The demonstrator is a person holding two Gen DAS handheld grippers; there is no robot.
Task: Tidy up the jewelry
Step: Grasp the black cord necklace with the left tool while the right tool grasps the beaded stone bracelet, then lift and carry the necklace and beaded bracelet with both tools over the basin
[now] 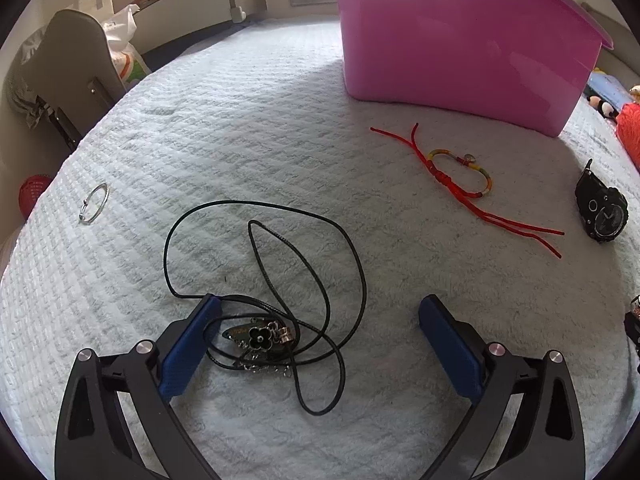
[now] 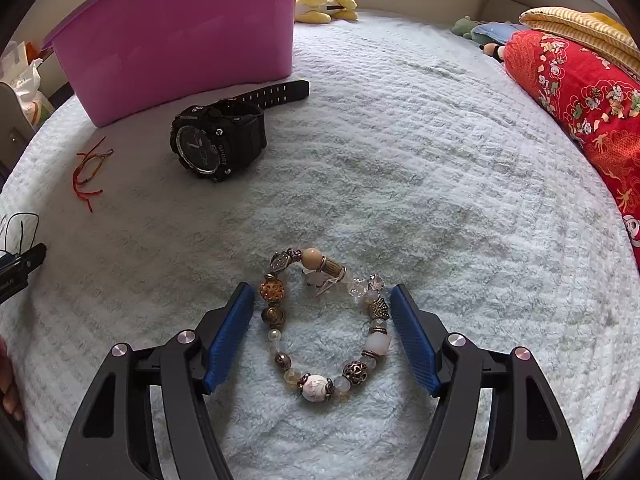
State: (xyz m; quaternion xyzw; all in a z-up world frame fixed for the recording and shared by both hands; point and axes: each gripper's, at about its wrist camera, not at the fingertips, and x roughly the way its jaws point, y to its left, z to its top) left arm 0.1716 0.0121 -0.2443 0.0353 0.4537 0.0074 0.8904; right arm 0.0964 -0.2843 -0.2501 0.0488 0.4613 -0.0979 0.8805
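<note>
A black cord necklace with a dark flower pendant [image 1: 260,335] lies tangled on the pale bedspread [image 1: 240,120]. My left gripper [image 1: 320,304] stands wide open over it, the pendant close by the left finger and apart from the right one. Further off lie a red string bracelet [image 1: 460,172], a black sport watch [image 1: 602,208] and a thin silver ring [image 1: 96,202]. A beaded bracelet [image 2: 314,386] lies flat between the fingers of my right gripper [image 2: 322,290], which is open. Its pads stand close beside the beads, with a slight gap on the left.
A pink plastic box [image 1: 460,40] stands at the back of the bed, the watch [image 2: 218,140] just in front of it. A red patterned pillow [image 2: 580,100] and soft toys [image 2: 326,6] line the right and far edges. A grey chair [image 1: 80,64] stands beside the bed.
</note>
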